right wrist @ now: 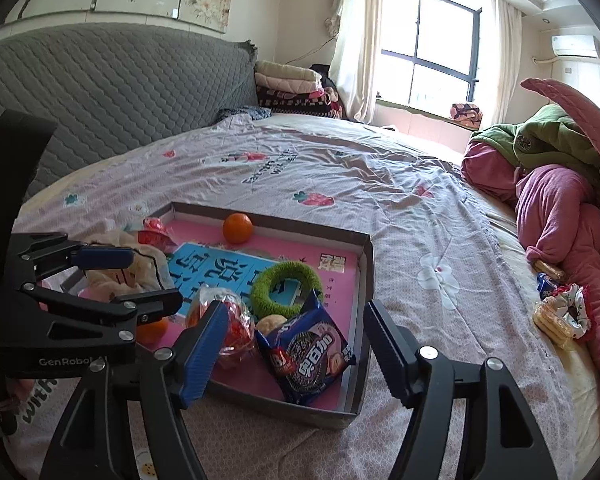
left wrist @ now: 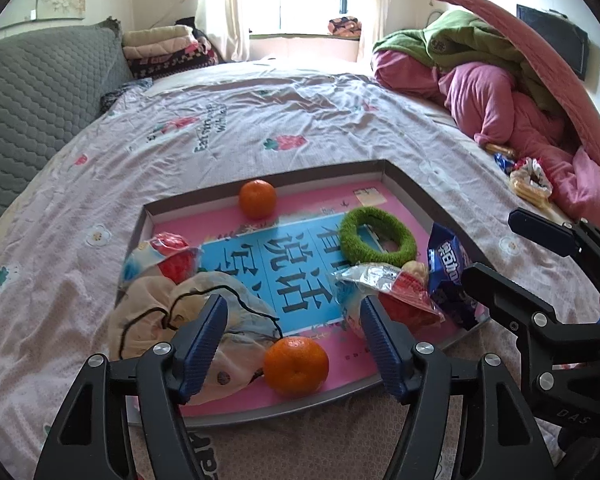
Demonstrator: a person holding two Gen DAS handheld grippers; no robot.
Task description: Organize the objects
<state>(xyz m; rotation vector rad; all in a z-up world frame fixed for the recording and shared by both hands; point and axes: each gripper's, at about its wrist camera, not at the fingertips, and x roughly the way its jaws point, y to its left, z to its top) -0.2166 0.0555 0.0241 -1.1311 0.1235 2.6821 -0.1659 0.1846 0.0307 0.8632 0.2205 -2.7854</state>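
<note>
I am hovering over the shallow box [left wrist: 416, 184] lying on the bed [left wrist: 228, 120], and most of the sorting, as I judge it, is already sitting inside it. My left jaws [left wrist: 294, 342] are standing wide apart with nothing between the pads; the near orange [left wrist: 296, 365] is resting on the box floor just beyond them, beside the pale cloth pouch [left wrist: 188, 312] in the near left corner. My right jaws [right wrist: 292, 344] are likewise gaping and holding nothing, poised above the blue cookie packet [right wrist: 308, 354] leaning in the near right corner. Also inside I am seeing a second orange [left wrist: 257, 199] against the far wall, a green fuzzy ring [left wrist: 376, 240] toward the far right, and two clear-wrapped red snacks, one at the left [left wrist: 172, 254] and one [left wrist: 396, 292] beside the cookie packet. What is remaining seems to be lying well apart to the right, near the pink blanket [right wrist: 556, 216]: a frilly scrunchie [right wrist: 572, 312] with wafer biscuits [right wrist: 548, 318], another small blue packet [right wrist: 546, 284] and one more biscuit [right wrist: 548, 268]. I am guessing those few are still waiting to be gathered in.
</note>
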